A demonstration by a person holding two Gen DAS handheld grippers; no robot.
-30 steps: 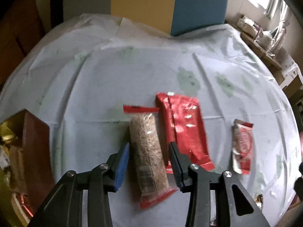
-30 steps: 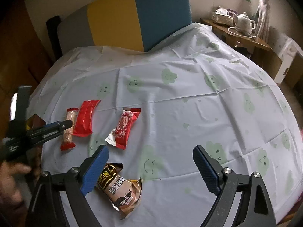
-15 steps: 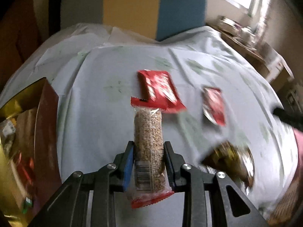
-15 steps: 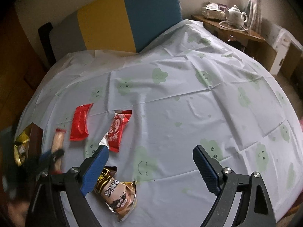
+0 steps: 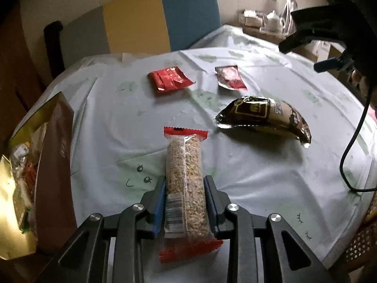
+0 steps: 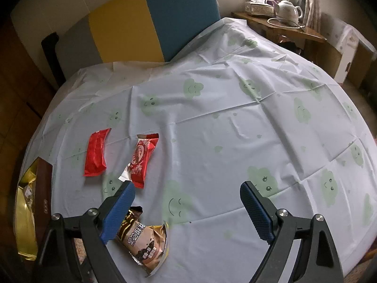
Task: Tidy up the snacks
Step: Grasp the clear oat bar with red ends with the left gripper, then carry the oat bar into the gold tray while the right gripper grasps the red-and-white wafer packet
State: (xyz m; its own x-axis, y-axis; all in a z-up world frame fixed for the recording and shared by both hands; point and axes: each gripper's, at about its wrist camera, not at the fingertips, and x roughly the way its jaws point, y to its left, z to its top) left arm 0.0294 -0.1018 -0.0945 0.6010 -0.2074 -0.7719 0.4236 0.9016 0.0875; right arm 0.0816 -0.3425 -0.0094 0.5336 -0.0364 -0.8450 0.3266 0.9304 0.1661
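Note:
My left gripper (image 5: 185, 184) is shut on a clear grain bar with red ends (image 5: 183, 176) and holds it above the table. A brown and gold box (image 5: 53, 165) with snacks inside stands at the left; it also shows in the right wrist view (image 6: 42, 193). On the cloth lie a plain red packet (image 5: 170, 79), a red printed packet (image 5: 229, 78) and a brown and gold packet (image 5: 264, 115). My right gripper (image 6: 188, 200) is open and empty, above the brown packet (image 6: 141, 240), with the red packets (image 6: 95, 152) (image 6: 141, 158) beyond.
A pale tablecloth with green faces (image 6: 223, 118) covers the round table. A grey, yellow and blue chair back (image 6: 141, 23) stands behind it. A side shelf with a teapot (image 6: 288, 9) is at the far right. A black cable (image 5: 353, 141) hangs at the right edge.
My left gripper closed on the grain bar, lifted it and drew back toward the near left, beside the box. The right gripper stayed open and nearly still.

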